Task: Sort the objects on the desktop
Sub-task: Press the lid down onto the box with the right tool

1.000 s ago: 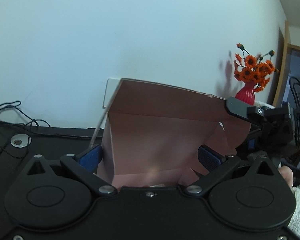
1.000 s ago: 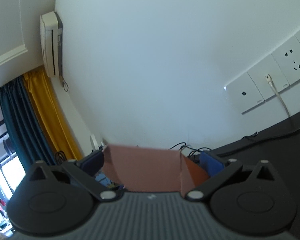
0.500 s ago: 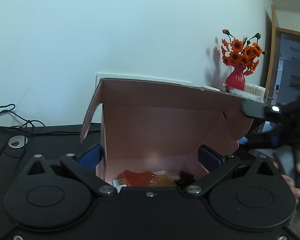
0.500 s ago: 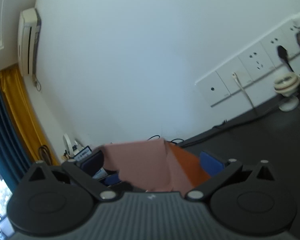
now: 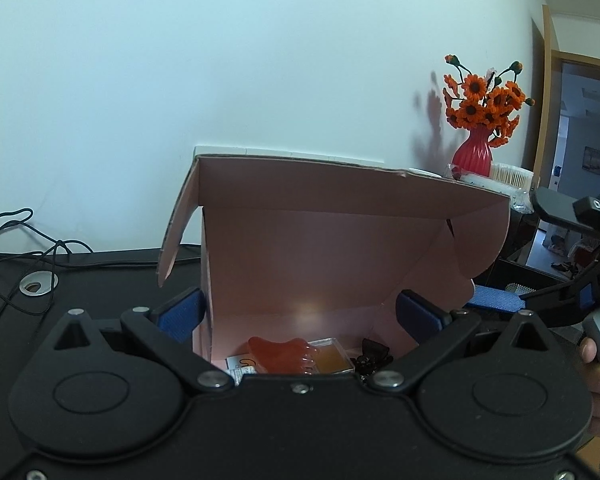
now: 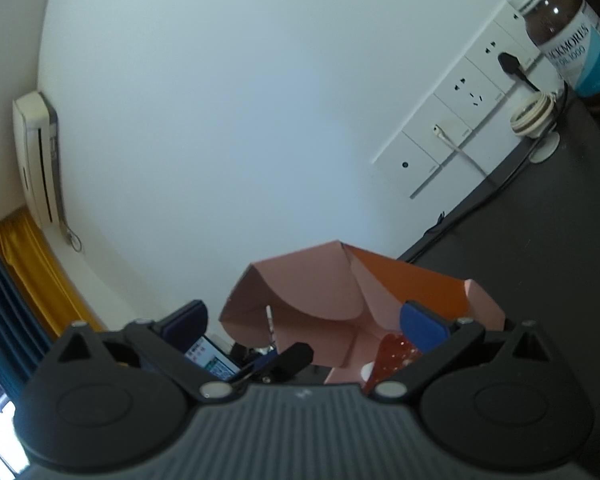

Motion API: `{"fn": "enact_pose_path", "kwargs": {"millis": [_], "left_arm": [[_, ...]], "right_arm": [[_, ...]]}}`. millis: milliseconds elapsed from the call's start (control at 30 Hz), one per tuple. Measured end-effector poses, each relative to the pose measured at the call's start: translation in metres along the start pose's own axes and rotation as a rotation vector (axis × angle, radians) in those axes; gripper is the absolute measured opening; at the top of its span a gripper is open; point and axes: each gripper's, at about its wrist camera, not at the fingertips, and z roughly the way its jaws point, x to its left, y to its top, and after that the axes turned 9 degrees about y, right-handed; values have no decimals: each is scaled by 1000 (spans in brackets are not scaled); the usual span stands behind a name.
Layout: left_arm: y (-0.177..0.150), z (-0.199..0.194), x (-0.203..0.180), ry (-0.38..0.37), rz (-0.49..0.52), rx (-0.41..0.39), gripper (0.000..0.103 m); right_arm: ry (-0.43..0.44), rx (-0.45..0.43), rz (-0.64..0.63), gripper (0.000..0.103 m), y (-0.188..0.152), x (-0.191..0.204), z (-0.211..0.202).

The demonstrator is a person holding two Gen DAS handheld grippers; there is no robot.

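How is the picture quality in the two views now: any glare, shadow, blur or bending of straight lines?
Left wrist view: sharp; a soft bright spot lies on the inner back wall of the pink box, and the orange flowers cast a grey shadow on the wall. Right wrist view: softer focus; fisheye distortion tilts the wall sockets and the brown bottle.

Readable print: one bottle label only.
The brown bottle point(image 6: 572, 36) at the right wrist view's upper right carries a white-and-teal label reading "…CKMORES" and "…OIL 1000"; its first letters are cut off, and print elsewhere is too small.
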Motion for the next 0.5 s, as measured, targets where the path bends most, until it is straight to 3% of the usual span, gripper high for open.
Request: {"fn": "enact_pose_path", "kwargs": {"millis": [333, 500], "left_arm": [[0, -1, 0, 32, 0, -17, 103], [0, 1, 0, 34, -4, -6, 103]], "right_arm": [[17, 22, 30, 102, 4, -3, 27], [5, -14, 60, 102, 5, -14, 33]]}}
